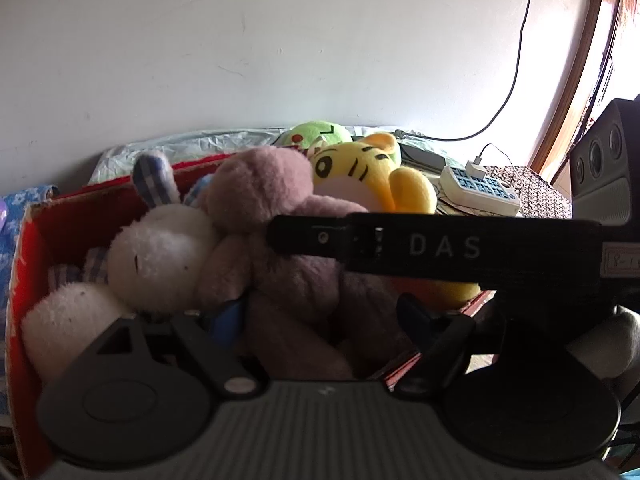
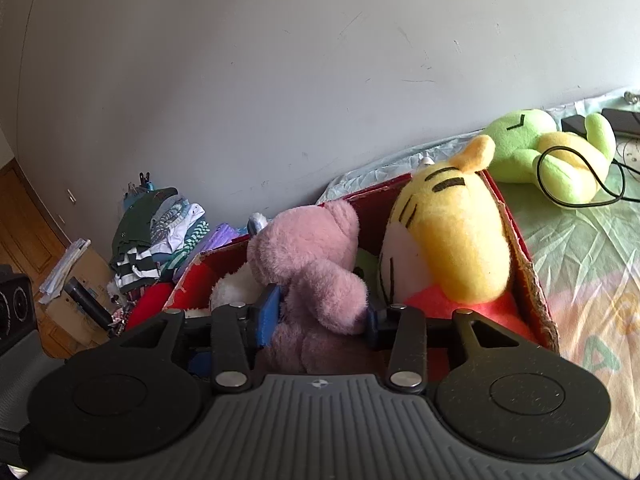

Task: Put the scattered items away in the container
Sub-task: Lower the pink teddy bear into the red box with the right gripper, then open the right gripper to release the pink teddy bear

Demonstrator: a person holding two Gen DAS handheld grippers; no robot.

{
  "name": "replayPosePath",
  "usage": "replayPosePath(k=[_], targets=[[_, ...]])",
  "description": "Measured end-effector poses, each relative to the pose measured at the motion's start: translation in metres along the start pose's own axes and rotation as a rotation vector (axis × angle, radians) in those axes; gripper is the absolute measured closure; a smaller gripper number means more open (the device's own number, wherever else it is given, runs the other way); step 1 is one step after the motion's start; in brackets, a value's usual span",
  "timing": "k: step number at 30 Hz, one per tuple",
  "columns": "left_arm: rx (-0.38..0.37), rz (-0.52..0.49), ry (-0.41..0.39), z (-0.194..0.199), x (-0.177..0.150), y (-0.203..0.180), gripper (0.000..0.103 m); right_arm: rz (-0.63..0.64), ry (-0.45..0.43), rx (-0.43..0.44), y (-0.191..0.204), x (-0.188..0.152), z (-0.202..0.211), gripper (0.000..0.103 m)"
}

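Note:
A red cardboard box [image 1: 36, 240] [image 2: 516, 248] on the bed holds a white bunny [image 1: 160, 248] with checked ears, a pink bear [image 1: 260, 196] [image 2: 316, 248] and a yellow tiger [image 1: 360, 168] [image 2: 452, 232]. My left gripper [image 1: 322, 320] is low over the box, open, with the bear's body between its blue pads and not squeezed. My right gripper [image 2: 320, 316] is shut on the bear, its pads pressing into the fur on both sides. Its black body [image 1: 440, 248] crosses the left wrist view. A green frog plush [image 2: 552, 160] [image 1: 316, 132] lies outside the box on the sheet.
A black cable [image 2: 572, 176] loops over the frog. Right of the box lie a white keypad device [image 1: 480, 192] and a black speaker [image 1: 608, 160]. A pile of clothes [image 2: 160, 232] stands against the wall left of the box. The green bed sheet [image 2: 580, 260] stretches to the right.

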State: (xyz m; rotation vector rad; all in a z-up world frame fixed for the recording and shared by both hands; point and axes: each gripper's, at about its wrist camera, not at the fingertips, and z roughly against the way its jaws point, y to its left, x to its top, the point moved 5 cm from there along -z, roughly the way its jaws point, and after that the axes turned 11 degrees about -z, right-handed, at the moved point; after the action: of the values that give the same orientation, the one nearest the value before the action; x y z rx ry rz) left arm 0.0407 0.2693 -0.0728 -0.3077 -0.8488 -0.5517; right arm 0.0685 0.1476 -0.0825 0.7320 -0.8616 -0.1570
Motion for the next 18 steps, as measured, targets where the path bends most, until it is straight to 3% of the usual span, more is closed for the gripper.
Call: replayPosePath(k=[6, 10, 18], targets=[[0.017, 0.048, -0.005, 0.017, 0.006, -0.001, 0.009, -0.014, -0.050, -0.008, 0.004, 0.006, 0.018, 0.050], [0.090, 0.052, -0.036, 0.035, 0.017, -0.004, 0.004, -0.043, -0.122, 0.006, 0.002, 0.018, 0.041, 0.050], [0.275, 0.084, 0.031, 0.047, 0.024, -0.008, 0.001, 0.007, -0.127, -0.176, -0.002, 0.017, 0.073, 0.046]])
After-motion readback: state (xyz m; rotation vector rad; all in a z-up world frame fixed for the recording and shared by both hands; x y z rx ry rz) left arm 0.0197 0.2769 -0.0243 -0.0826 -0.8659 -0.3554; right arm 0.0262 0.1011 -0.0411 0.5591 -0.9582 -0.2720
